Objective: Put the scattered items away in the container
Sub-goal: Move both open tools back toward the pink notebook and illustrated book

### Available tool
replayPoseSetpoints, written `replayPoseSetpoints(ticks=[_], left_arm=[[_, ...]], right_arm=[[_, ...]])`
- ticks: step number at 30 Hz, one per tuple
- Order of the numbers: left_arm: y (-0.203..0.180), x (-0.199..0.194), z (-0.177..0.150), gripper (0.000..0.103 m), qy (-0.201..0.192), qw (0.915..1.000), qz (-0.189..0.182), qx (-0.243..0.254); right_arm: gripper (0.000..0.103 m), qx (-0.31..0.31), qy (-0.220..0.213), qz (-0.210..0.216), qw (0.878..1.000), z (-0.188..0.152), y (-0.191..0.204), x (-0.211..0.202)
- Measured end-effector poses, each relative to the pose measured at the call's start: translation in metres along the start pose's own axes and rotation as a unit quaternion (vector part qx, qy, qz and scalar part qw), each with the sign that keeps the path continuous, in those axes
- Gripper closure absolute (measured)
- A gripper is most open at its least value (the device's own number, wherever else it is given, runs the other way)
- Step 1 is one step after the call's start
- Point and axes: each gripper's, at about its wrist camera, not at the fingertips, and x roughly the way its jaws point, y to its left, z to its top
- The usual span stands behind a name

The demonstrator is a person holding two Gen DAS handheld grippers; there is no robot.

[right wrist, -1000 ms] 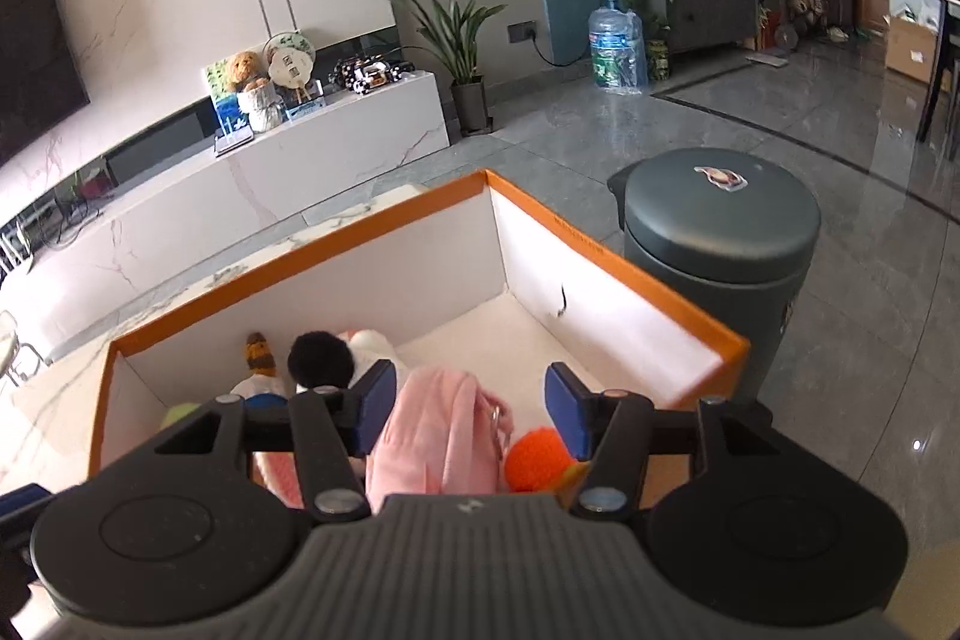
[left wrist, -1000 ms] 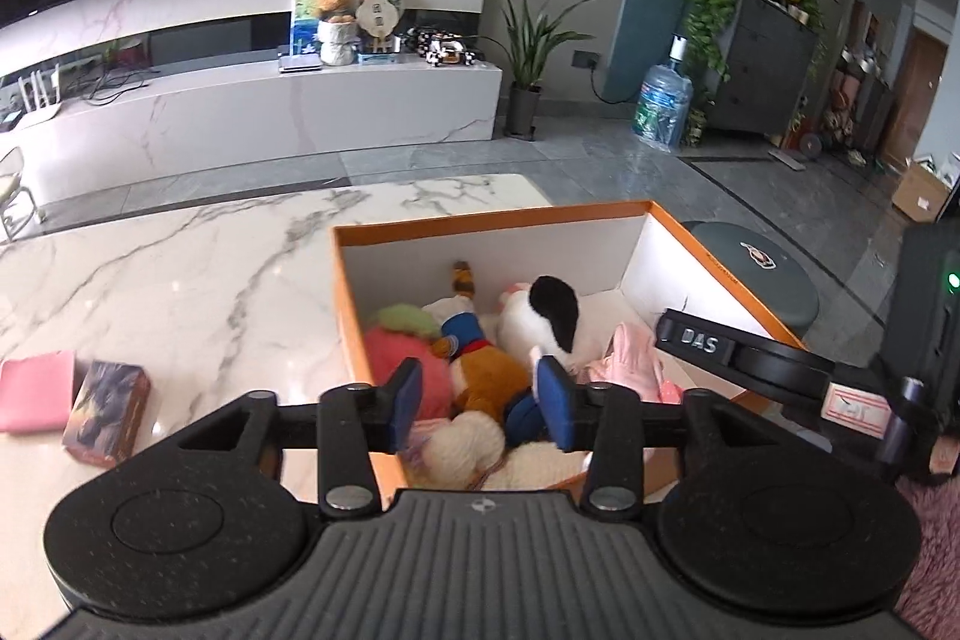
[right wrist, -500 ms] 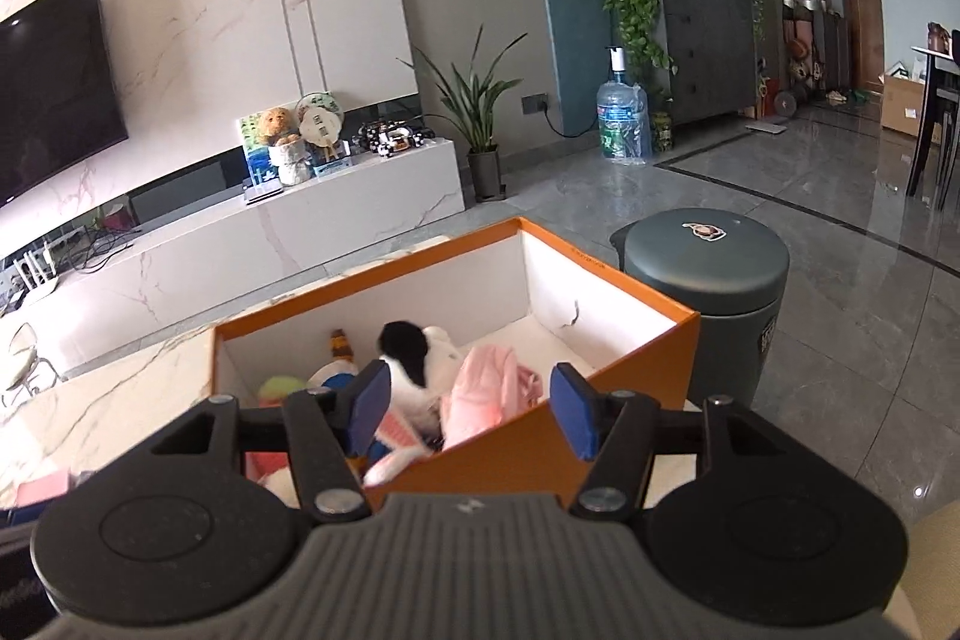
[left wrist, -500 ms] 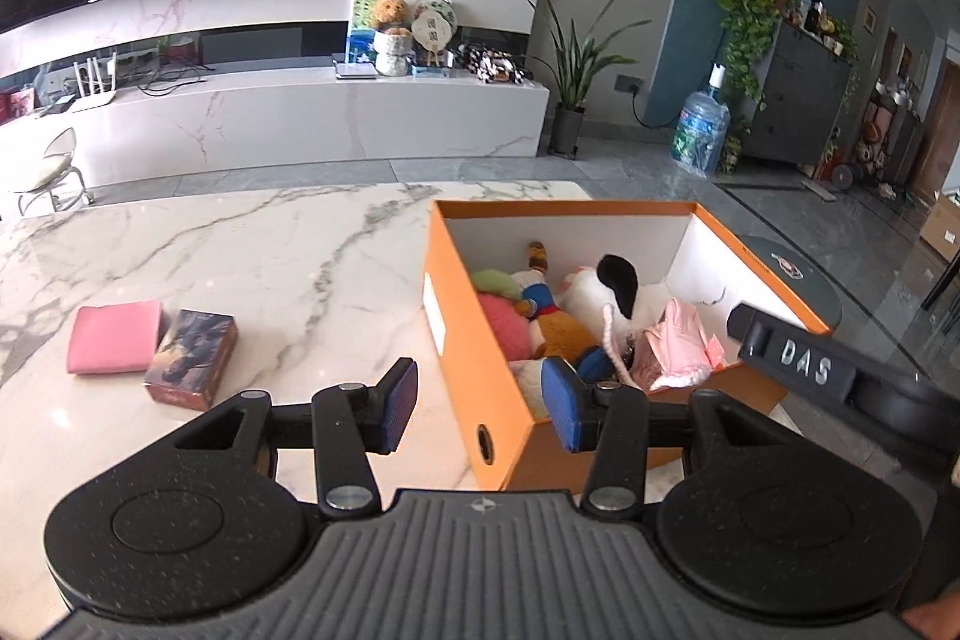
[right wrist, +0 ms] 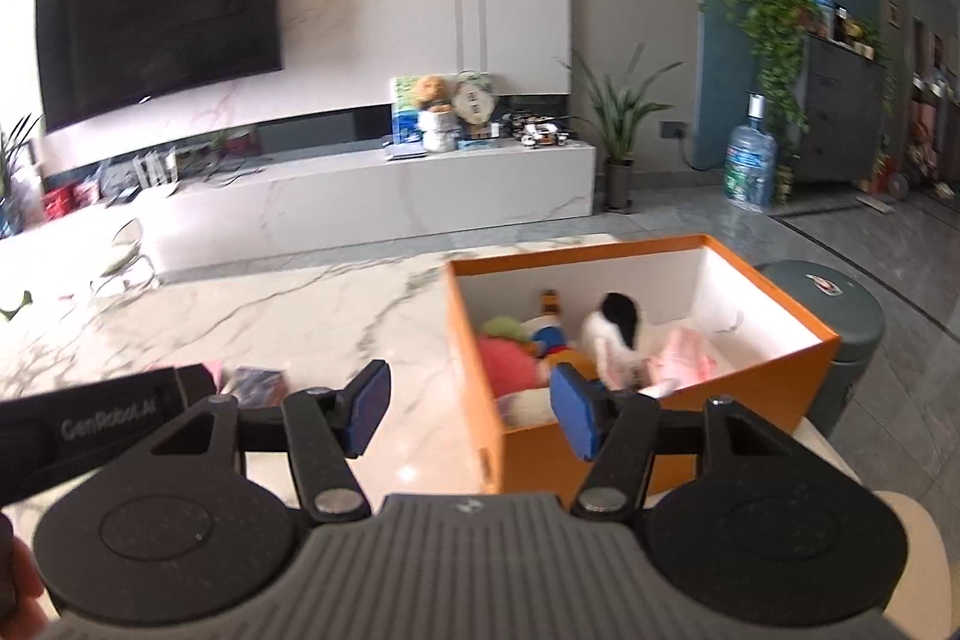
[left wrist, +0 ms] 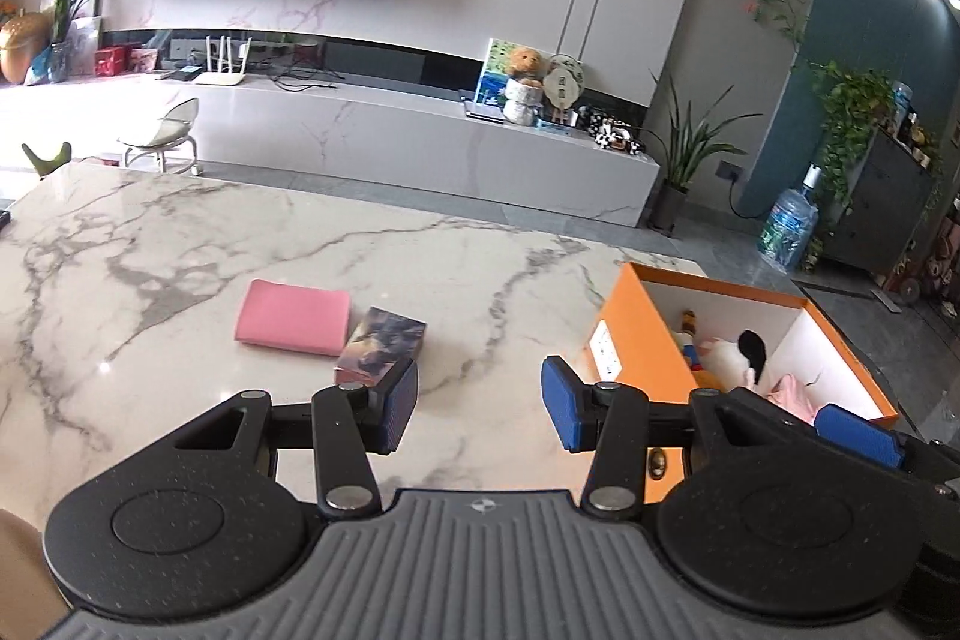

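An orange box (left wrist: 636, 340) with white inside stands at the right end of the marble table (left wrist: 180, 244) and holds several plush toys (right wrist: 612, 340). It also shows in the right wrist view (right wrist: 750, 388). A pink flat pad (left wrist: 293, 317) and a small dark printed box (left wrist: 379, 345) lie on the table left of it. My left gripper (left wrist: 479, 407) is open and empty, above the table between the small box and the orange box. My right gripper (right wrist: 471, 412) is open and empty, at the orange box's near left corner.
A grey round bin (right wrist: 840, 322) stands on the floor right of the orange box. A white TV bench (left wrist: 384, 142) runs along the far wall. A small stool (left wrist: 165, 139) stands past the table's far edge.
Both grippers have pulled back and swung left from over the orange box. The toys stay inside it. The pink pad and small box have come into fuller view.
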Motion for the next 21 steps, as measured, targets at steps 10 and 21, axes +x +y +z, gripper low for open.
replayPoseSetpoints(ticks=[10,21], left_arm=[[0.056,0.007,-0.010,0.048,0.009,0.9980,0.062,-0.014],[0.078,0.046,-0.024,0.047,0.057,0.9951,0.077,-0.023]], right_arm=[[0.041,-0.072,0.037,0.035,0.996,-0.016,0.062,0.014],[0.040,-0.092,0.081,0.035,0.992,-0.026,0.083,0.061]])
